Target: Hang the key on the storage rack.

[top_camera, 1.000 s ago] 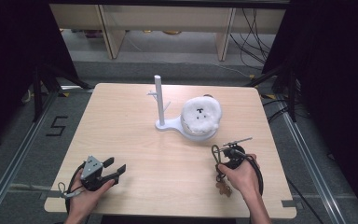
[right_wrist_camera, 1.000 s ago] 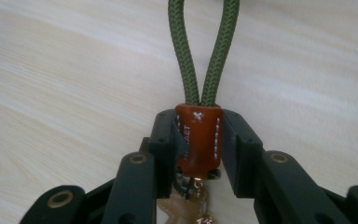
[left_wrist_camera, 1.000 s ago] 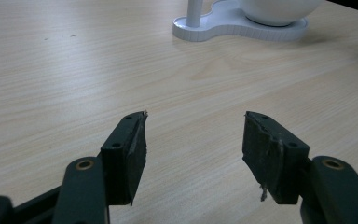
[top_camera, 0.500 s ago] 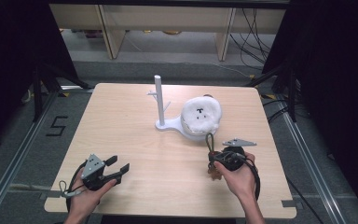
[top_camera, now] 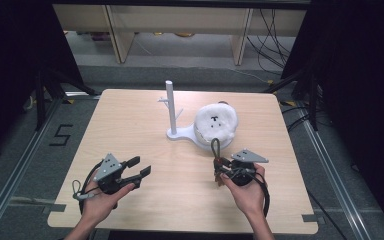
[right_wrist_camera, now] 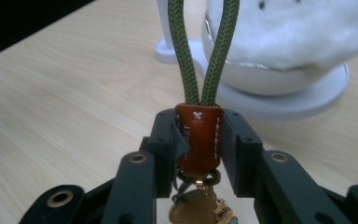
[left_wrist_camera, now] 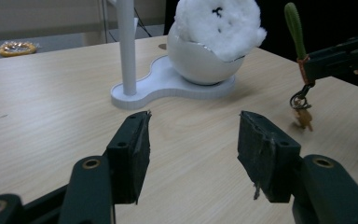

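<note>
My right gripper (right_wrist_camera: 198,135) is shut on the brown leather tab (right_wrist_camera: 198,140) of a key strap. Its green rope loop (right_wrist_camera: 203,51) stands up toward the white bowl, and brass keys (right_wrist_camera: 196,210) hang below the jaws. In the high view the right gripper (top_camera: 221,169) holds the loop (top_camera: 215,148) just in front of the bowl with white fluff (top_camera: 216,122). A white stand with a thin post (top_camera: 170,107) shares the bowl's base. My left gripper (top_camera: 141,166) hovers at the front left; its jaws have just been closing a little, still open with nothing between them (left_wrist_camera: 193,140).
The post bears small side pegs (top_camera: 163,100). The light wooden table (top_camera: 130,125) ends close behind the stand. In the left gripper view the strap's keys (left_wrist_camera: 302,116) dangle just above the tabletop, right of the bowl (left_wrist_camera: 205,60).
The right hand has shifted left and turned, so the green loop now points toward the bowl. The left gripper has risen a little and its jaws stand slightly narrower.
</note>
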`<state>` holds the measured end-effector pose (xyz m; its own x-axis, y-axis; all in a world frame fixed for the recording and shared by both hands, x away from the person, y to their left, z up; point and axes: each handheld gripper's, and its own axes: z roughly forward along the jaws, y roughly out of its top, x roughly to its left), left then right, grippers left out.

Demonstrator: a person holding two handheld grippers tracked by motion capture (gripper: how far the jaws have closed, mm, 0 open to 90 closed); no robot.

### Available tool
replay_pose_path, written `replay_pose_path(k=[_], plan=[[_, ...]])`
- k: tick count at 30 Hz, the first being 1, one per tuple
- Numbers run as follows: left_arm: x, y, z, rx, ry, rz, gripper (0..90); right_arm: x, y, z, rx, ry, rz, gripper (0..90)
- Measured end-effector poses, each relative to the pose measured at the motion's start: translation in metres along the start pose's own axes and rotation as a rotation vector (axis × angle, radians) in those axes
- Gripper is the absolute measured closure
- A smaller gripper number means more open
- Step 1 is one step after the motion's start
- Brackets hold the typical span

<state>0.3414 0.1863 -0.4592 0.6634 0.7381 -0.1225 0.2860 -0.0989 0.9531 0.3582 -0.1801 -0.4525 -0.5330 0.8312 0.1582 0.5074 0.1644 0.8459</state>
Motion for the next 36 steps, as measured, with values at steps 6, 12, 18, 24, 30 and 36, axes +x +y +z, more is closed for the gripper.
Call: replay_pose_path(k=[6, 12, 18, 24, 30, 36], plan=[[-0.007, 0.016, 0.01, -0.008, -0.037, 0.007, 45.2, 0.009, 0.006, 0.004, -0.049, 0.01, -0.035, 68.5], [-0.015, 0.032, 0.022, -0.008, -0.085, 0.008, 48.7, 0.018, 0.011, 0.009, -0.084, 0.026, -0.051, 68.6], [-0.021, 0.045, 0.033, -0.007, -0.115, 0.007, 52.0, 0.026, 0.016, 0.014, -0.133, 0.039, -0.077, 68.5], [-0.023, 0.059, 0.041, -0.014, -0.137, 0.002, 54.5, 0.035, 0.02, 0.019, -0.143, 0.044, -0.097, 68.6], [-0.026, 0.066, 0.053, -0.001, -0.178, -0.042, 56.3, 0.041, 0.021, 0.027, -0.182, 0.068, -0.126, 68.6], [-0.03, 0.069, 0.063, 0.013, -0.204, -0.059, 60.6, 0.047, 0.022, 0.031, -0.191, 0.083, -0.142, 68.6]])
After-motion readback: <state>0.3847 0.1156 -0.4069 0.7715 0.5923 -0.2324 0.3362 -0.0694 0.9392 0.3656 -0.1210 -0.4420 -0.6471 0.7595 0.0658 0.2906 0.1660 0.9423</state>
